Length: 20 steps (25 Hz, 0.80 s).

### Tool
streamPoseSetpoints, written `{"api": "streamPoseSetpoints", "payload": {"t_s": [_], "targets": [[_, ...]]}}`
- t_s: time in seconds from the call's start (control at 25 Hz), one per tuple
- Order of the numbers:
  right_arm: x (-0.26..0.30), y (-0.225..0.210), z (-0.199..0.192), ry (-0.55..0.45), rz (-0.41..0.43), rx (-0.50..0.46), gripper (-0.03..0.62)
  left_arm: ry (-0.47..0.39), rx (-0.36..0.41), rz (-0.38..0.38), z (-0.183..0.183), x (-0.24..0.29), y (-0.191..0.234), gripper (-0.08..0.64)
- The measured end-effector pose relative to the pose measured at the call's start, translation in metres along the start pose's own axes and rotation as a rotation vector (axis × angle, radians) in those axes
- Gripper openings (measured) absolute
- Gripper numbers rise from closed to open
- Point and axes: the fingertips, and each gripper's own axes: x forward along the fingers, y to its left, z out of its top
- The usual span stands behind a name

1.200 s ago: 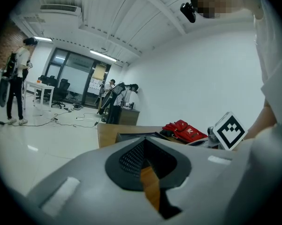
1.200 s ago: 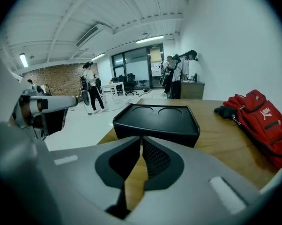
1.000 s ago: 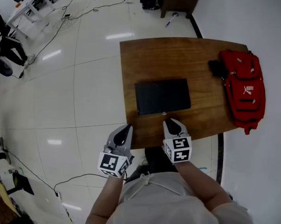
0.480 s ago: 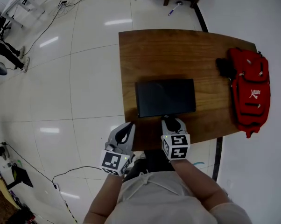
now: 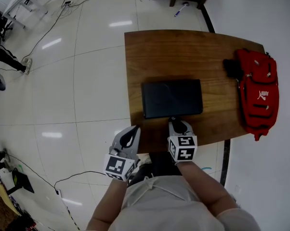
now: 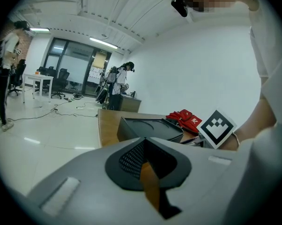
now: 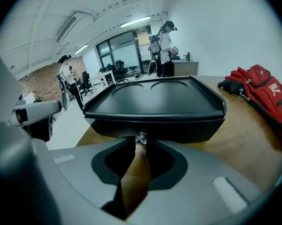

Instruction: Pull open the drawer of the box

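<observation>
A flat black box lies on the wooden table, its drawer front facing me. In the middle of that front sits a small metal knob. My right gripper reaches over the table's near edge to the knob. Its jaws are closing, with the knob between the fingertips and the pads touching both its sides. The drawer looks flush with the box. My left gripper hangs shut and empty off the table's front left corner, above the floor.
A red backpack with a black pouch lies along the table's right end. A white wall runs along the right. Cables trail over the tiled floor on the left, and people stand by desks far back in the room.
The right gripper has edged forward until its tips meet the knob. The left gripper has hardly moved. The box stays in place.
</observation>
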Motion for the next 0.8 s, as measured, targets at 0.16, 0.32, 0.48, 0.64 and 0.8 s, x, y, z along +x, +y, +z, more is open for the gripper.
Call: {"api": "streamPoseSetpoints", "payload": {"t_s": [0.16,0.32,0.48,0.64,0.8], "targets": [[-0.009,0.004,-0.012,0.012,-0.005,0.011,0.072,0.002,0.008,-0.005,-0.003,-0.008,-0.006,0.006],[-0.019,0.007,-0.028,0.029,-0.002,0.015,0.074,-0.003,0.025,-0.014,-0.005,-0.014,-0.016,0.006],[-0.029,0.009,-0.043,0.043,-0.011,0.009,0.074,-0.008,0.041,-0.022,-0.007,-0.022,-0.025,0.006],[-0.038,0.013,-0.055,0.049,-0.011,0.002,0.074,-0.006,0.043,-0.016,-0.013,-0.034,-0.028,0.006],[-0.047,0.016,-0.068,0.063,-0.015,0.006,0.074,-0.011,0.036,-0.01,-0.02,-0.047,-0.032,0.006]]}}
